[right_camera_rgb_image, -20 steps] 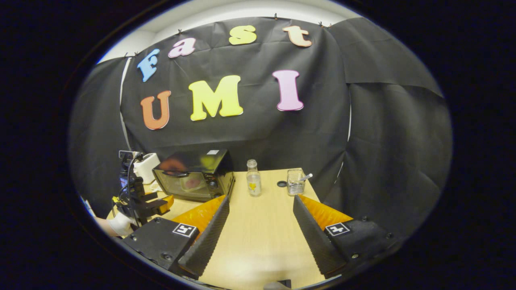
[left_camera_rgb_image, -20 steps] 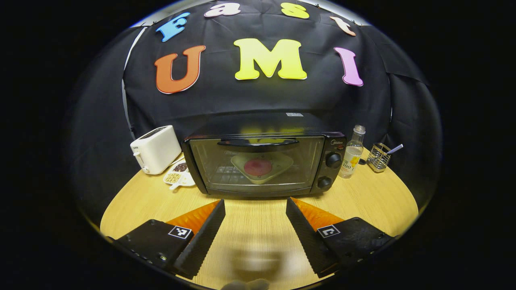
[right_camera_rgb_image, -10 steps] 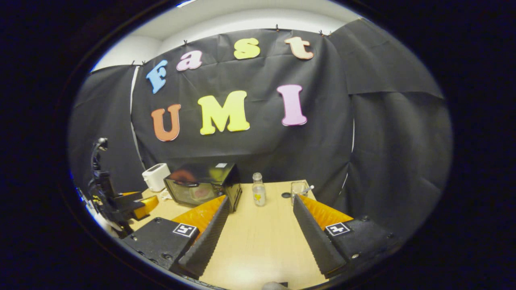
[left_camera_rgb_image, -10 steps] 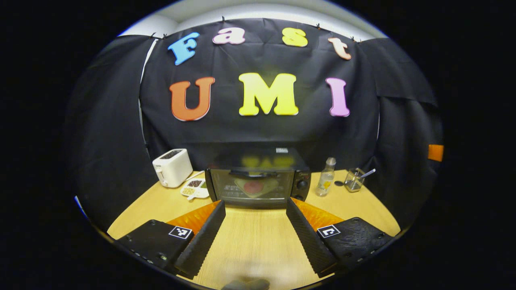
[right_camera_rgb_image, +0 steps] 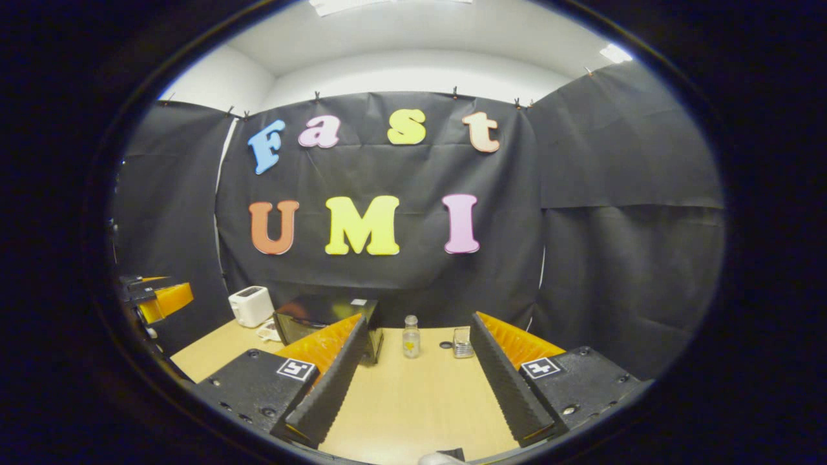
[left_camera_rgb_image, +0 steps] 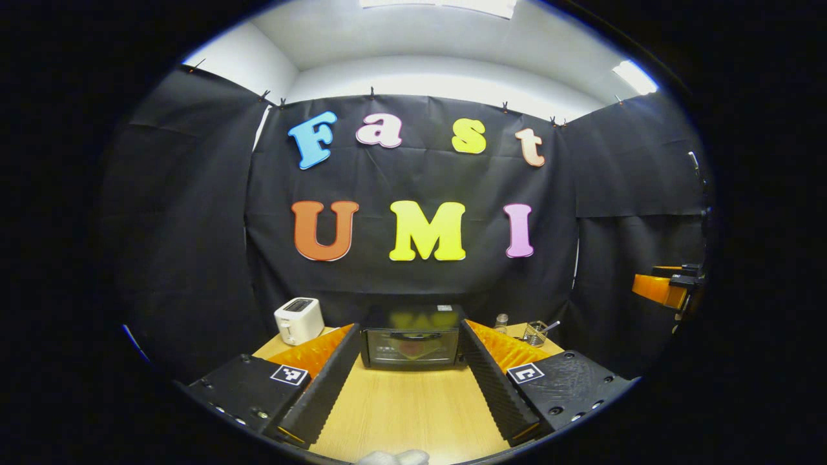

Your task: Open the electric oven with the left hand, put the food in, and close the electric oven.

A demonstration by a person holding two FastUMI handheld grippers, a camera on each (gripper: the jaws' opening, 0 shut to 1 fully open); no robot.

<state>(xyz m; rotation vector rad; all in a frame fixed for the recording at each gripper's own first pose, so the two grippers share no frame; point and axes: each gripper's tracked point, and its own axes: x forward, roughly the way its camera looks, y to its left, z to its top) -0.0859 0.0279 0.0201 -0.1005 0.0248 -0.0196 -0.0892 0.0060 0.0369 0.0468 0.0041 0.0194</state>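
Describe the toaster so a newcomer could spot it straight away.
Start at the black electric oven at the back of the wooden table. Just left of it, in the left gripper view, stands the white boxy toaster. It is the one pale appliance there, with slots on top.

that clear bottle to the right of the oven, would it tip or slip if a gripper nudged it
The bottle stands tall and narrow on the table, so a high nudge would probably tip it. Its clear, smooth-looking wall may be slippery between fingers. It stands apart from the oven, so nothing there would catch it.
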